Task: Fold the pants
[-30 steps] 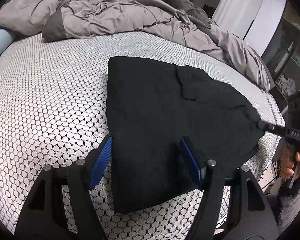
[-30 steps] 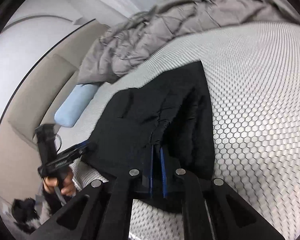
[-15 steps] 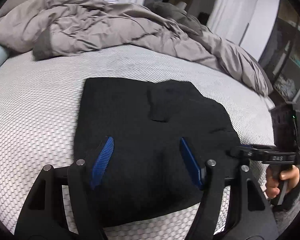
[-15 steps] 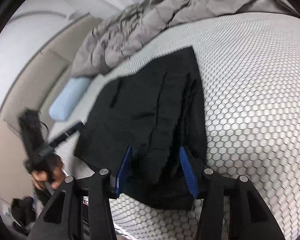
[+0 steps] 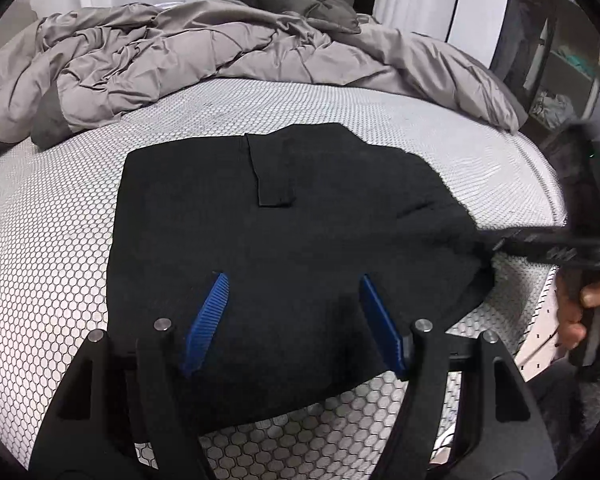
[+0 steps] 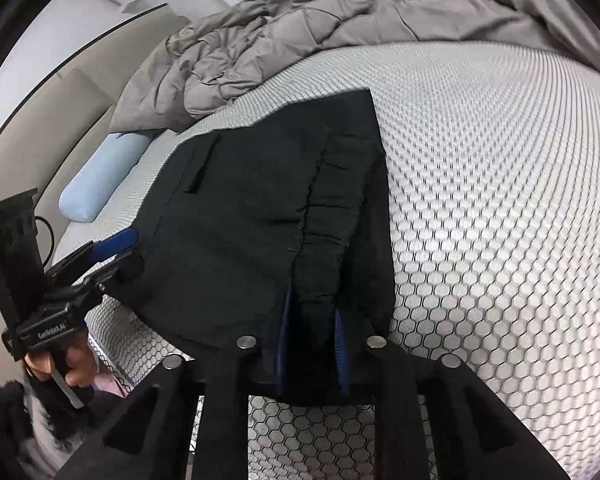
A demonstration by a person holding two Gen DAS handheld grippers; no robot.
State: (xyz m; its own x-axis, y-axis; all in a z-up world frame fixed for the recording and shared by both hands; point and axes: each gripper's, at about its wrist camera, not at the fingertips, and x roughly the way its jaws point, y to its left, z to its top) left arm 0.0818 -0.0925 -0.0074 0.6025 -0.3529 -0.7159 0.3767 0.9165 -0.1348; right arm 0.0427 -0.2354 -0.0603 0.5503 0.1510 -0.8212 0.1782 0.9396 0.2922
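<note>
Pants (image 5: 284, 248), black and folded into a compact slab, lie flat on the bed's honeycomb-patterned mattress (image 5: 52, 248), with a small rectangular flap on their upper face. Left claw (image 5: 292, 320) hangs over the near part of the cloth, blue pads spread wide apart and gripping nothing. Right claw (image 6: 310, 340) is pinched on a ridge of the pants' edge (its blue pads (image 6: 340, 344) sit close, with black fabric bunched between them). In the left view it reaches in from the right to the pants' corner. A rumpled grey duvet (image 5: 172, 64) is heaped along the far side of the bed, and a pale blue bolster (image 6: 100, 180) lies at the mattress edge.
</note>
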